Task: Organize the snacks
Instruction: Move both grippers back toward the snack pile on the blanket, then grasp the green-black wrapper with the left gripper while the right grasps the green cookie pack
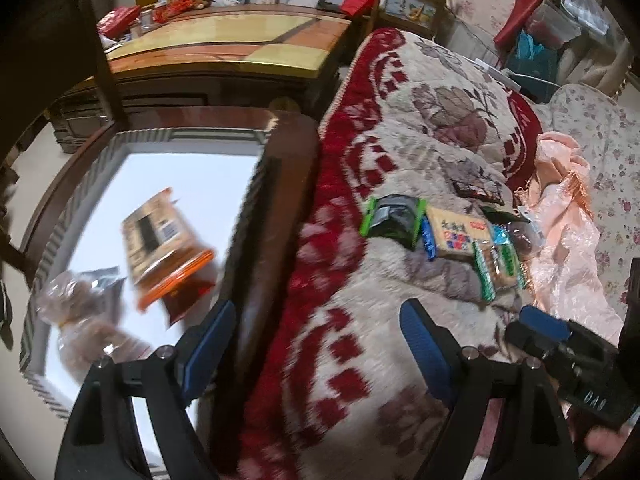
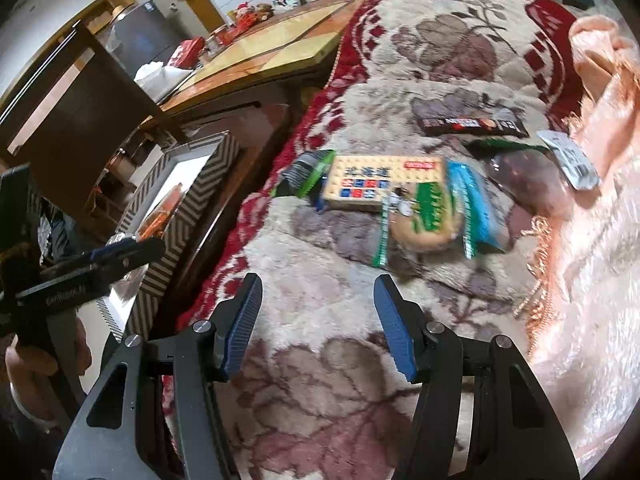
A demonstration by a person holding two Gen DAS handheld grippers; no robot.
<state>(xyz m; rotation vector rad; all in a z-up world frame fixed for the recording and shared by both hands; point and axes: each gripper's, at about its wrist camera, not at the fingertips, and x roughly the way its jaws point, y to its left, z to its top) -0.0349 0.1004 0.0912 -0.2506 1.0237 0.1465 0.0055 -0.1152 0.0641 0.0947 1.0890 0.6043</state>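
Snack packets lie clustered on the plush blanket (image 2: pixel 320 360), cracker pack (image 2: pixel 386 188) central. Beside it: round biscuit bag (image 2: pixel 424 220), dark chocolate bar (image 2: pixel 472 125) beyond. All likely light, crinkly, crushable; best pinched at sealed edges. Left gripper (image 1: pixel 316 340) and right gripper (image 2: pixel 316 320) both released, empty. Striped box (image 1: pixel 52 240) left of the blanket holds two packets. Cluttered room, soft yielding surface.

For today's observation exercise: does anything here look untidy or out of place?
Yes. Several snack packets lie in a loose, overlapping heap on the blanket, while others sit in the striped tray beside it. A chocolate bar lies apart from the heap. Both grippers are empty.
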